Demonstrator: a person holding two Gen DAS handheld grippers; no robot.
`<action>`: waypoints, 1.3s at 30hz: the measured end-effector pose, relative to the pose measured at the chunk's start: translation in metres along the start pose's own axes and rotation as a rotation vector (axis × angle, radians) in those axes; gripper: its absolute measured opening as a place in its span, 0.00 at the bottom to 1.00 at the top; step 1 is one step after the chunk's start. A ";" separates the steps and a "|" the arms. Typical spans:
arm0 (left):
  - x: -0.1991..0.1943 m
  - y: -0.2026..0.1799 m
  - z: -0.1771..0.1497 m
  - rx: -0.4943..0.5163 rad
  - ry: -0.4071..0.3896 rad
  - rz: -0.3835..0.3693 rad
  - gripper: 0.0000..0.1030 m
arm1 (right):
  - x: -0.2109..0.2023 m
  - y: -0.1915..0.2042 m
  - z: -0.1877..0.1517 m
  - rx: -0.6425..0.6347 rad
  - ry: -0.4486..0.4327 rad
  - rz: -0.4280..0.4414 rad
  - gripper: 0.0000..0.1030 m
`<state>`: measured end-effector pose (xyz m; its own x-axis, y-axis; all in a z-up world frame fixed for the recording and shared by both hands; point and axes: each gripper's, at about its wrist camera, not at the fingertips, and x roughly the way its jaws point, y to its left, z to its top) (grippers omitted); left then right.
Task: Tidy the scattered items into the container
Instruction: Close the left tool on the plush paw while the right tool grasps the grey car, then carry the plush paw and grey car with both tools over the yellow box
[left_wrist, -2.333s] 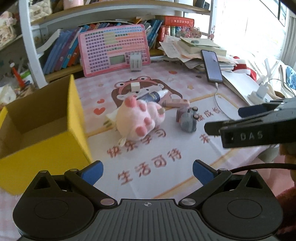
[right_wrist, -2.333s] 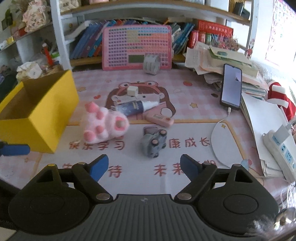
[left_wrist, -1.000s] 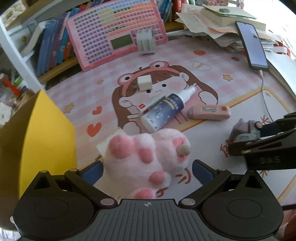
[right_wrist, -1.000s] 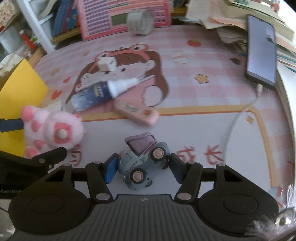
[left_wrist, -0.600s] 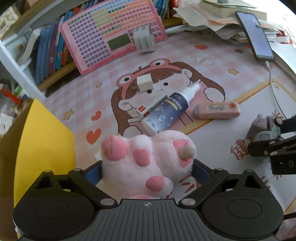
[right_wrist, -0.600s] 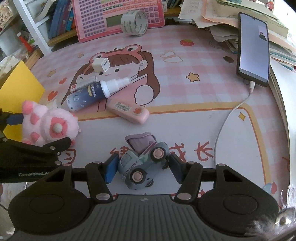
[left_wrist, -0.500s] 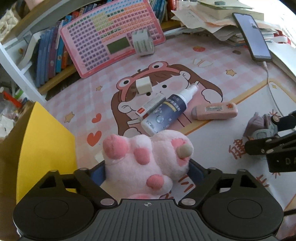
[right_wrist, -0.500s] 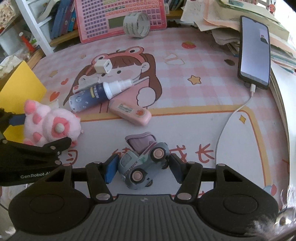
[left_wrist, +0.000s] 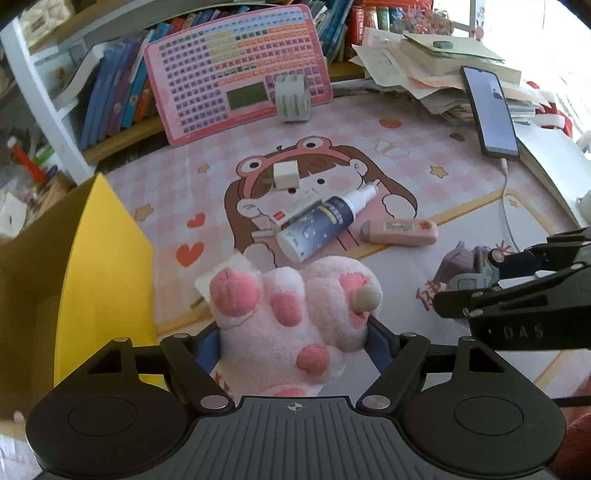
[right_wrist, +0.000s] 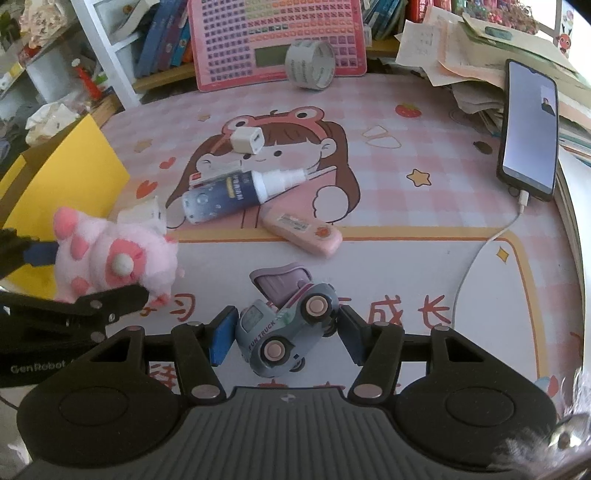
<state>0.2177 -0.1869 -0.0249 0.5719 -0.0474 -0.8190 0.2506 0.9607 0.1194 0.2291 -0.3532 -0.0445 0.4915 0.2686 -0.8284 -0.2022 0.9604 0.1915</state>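
Note:
My left gripper (left_wrist: 293, 341) is shut on a pink plush paw (left_wrist: 291, 310) and holds it above the mat, right of the yellow cardboard box (left_wrist: 107, 266). The paw also shows in the right wrist view (right_wrist: 114, 254), with the box (right_wrist: 70, 177) behind it. My right gripper (right_wrist: 282, 334) is shut on a grey-blue toy truck (right_wrist: 284, 325) with a purple tipper; the truck also shows in the left wrist view (left_wrist: 465, 269). On the mat lie a dark spray bottle (right_wrist: 236, 195), a pink eraser-like case (right_wrist: 303, 230), a white charger cube (right_wrist: 247, 140) and a small red-and-white box (left_wrist: 295, 212).
A roll of tape (right_wrist: 310, 64) leans against a pink keypad toy (right_wrist: 277, 40) at the back. A phone (right_wrist: 530, 140) on a cable lies at the right beside stacked papers (left_wrist: 424, 62). Bookshelves (left_wrist: 110, 92) stand behind the box.
My left gripper closed on the plush paw and raised it slightly. My right gripper keeps its hold on the toy truck and has lifted a little away from the mat.

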 end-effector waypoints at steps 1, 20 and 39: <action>-0.002 0.001 -0.003 -0.006 0.001 -0.006 0.76 | -0.001 0.001 -0.001 0.000 -0.001 0.001 0.55; -0.048 0.054 -0.073 -0.061 -0.069 -0.162 0.76 | -0.037 0.075 -0.047 -0.029 -0.014 -0.112 0.55; -0.102 0.163 -0.172 -0.085 -0.076 -0.155 0.76 | -0.038 0.222 -0.096 -0.109 0.010 -0.055 0.55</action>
<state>0.0660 0.0214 -0.0185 0.5901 -0.2138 -0.7785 0.2754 0.9598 -0.0548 0.0840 -0.1571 -0.0207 0.4962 0.2147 -0.8413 -0.2664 0.9599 0.0878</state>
